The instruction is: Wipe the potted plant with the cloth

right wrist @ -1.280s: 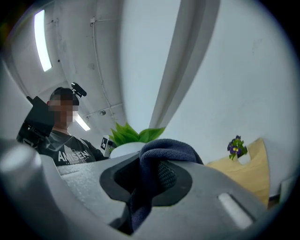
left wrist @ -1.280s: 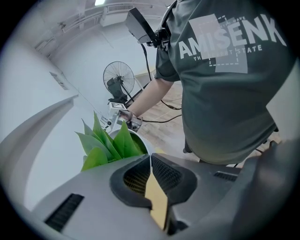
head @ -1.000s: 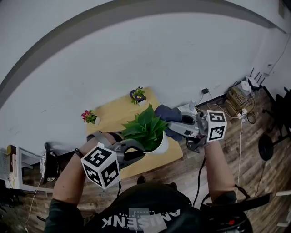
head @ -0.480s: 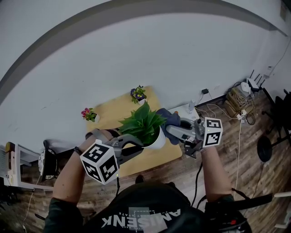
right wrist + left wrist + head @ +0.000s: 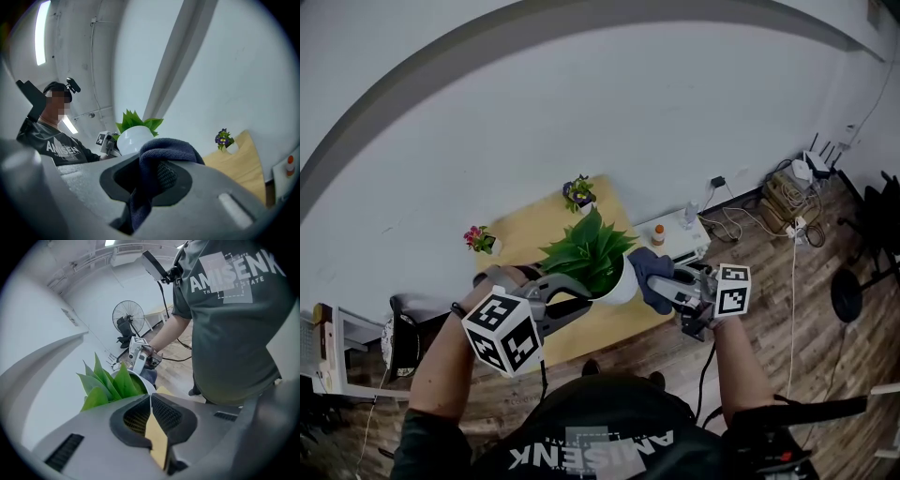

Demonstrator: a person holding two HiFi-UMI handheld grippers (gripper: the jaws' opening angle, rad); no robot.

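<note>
Head view: left gripper [image 5: 574, 298] pinched tight on rim of potted plant [image 5: 591, 258], holding it above table [image 5: 530, 234] so I reach all sides. Right gripper [image 5: 667, 281] clamps cloth [image 5: 645, 267] against plant's 3 o'clock side, prob. wiping pot wall.

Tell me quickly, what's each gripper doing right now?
Left gripper: closed on the potted plant, at its rim.
Right gripper: closed on the cloth.

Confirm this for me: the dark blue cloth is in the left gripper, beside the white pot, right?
No. The dark blue cloth is in the right gripper, not the left, beside the white pot. The right gripper view shows it.
</note>
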